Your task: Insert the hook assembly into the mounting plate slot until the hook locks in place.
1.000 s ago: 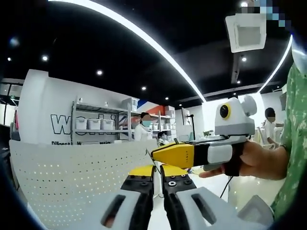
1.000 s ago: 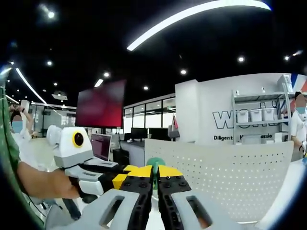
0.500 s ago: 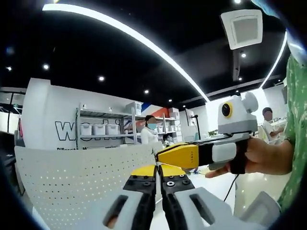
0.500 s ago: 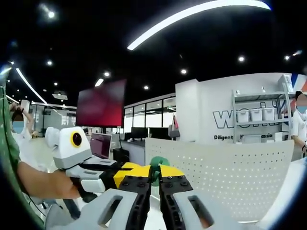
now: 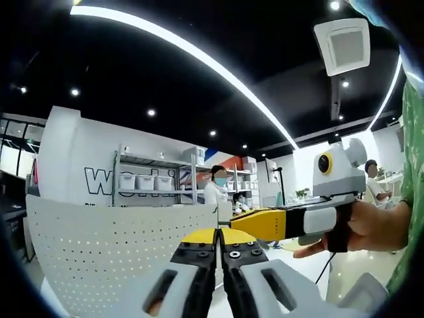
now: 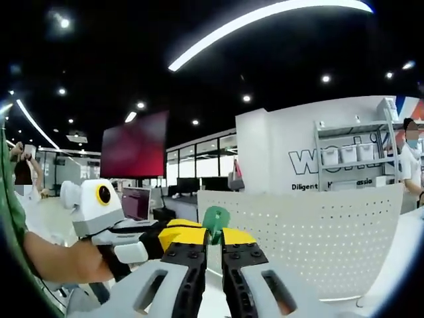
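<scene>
Both grippers are held up in open air in front of a white perforated mounting plate (image 5: pixel 99 255) that stands upright, its top edge running level across both views. Above that edge there is only the room: dark ceiling, light strips, shelving (image 5: pixel 156 179) with white bins, a person in a mask (image 5: pixel 214 192) beyond.

The left gripper (image 5: pixel 216 237) has its jaws drawn close together, a thin slit between the yellow tips; I can't make out anything held in them. The right gripper (image 6: pixel 211 238) has its jaws narrowed on a green hook assembly (image 6: pixel 215 218), whose rounded head stands up just above the yellow tips, against the plate's upper left part in the right gripper view. The left gripper lies just beside it, coming in from the left, a hand (image 6: pixel 86 255) wrapped around its grip.

Compared with half a second ago, the green piece sits higher and clearer above the right jaw tips, and in the left gripper view the right gripper lies lower and farther right.
</scene>
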The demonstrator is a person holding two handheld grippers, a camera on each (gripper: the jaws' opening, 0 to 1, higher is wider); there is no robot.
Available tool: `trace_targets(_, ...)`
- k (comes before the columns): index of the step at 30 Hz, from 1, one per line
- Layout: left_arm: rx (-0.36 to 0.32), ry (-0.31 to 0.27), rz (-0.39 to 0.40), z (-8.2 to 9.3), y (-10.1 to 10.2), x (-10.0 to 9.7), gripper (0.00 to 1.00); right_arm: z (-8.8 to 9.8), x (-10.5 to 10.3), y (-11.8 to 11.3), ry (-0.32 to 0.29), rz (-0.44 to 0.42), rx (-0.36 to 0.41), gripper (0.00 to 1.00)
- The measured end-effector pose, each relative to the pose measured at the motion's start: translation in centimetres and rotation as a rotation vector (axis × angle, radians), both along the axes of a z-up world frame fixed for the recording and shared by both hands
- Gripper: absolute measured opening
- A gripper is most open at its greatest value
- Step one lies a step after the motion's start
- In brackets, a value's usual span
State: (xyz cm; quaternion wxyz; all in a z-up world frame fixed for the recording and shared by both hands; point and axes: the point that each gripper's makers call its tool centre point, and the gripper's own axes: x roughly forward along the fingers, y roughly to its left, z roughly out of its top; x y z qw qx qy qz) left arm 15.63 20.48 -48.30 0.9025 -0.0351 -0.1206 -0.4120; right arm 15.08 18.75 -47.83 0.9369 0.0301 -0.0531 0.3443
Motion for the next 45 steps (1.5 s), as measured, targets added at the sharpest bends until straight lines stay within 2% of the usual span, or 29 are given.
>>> trace_targets(10,-0.012,-0.022,-0.004,0.3,0.1,-0.3,0.01,0.4,0.0,0.5,0.001,0.016,0.018,0.02)
trace_targets(16,0.001,-0.041,-0.005,0.4,0.1,-0.4,0.01,0.4,0.0,0.5,0.011,0.027,0.030,0.01)
trace_targets(22,0.019,-0.077,-0.003,0.5,-0.1,-0.4,0.02,0.5,0.1,0.4,-0.006,0.025,0.033,0.01)
trace_targets(28,0.032,-0.071,-0.006,0.3,-0.2,-0.3,0.05,0.1,0.5,0.0,-0.009,0.008,0.032,0.01)
trace_targets(33,0.025,-0.038,-0.015,-0.2,-0.3,-0.2,0.17,0.2,0.7,-0.5,-0.012,-0.010,0.041,0.01)
trace_targets(36,0.008,-0.015,-0.025,-0.5,-0.3,-0.1,0.29,0.3,0.9,-1.0,-0.016,-0.022,0.041,0.01)
trace_targets(39,0.012,0.019,-0.053,-1.1,-0.5,-0.2,0.45,0.2,1.2,-1.5,-0.013,-0.033,0.043,0.01)
trace_targets(42,0.008,0.050,-0.082,-1.6,-0.7,-0.4,0.65,0.0,1.4,-2.0,-0.009,-0.045,0.043,0.01)
trace_targets(45,0.017,0.060,-0.107,-2.0,-1.1,-0.8,0.81,-0.2,1.6,-2.2,-0.006,-0.054,0.042,0.01)
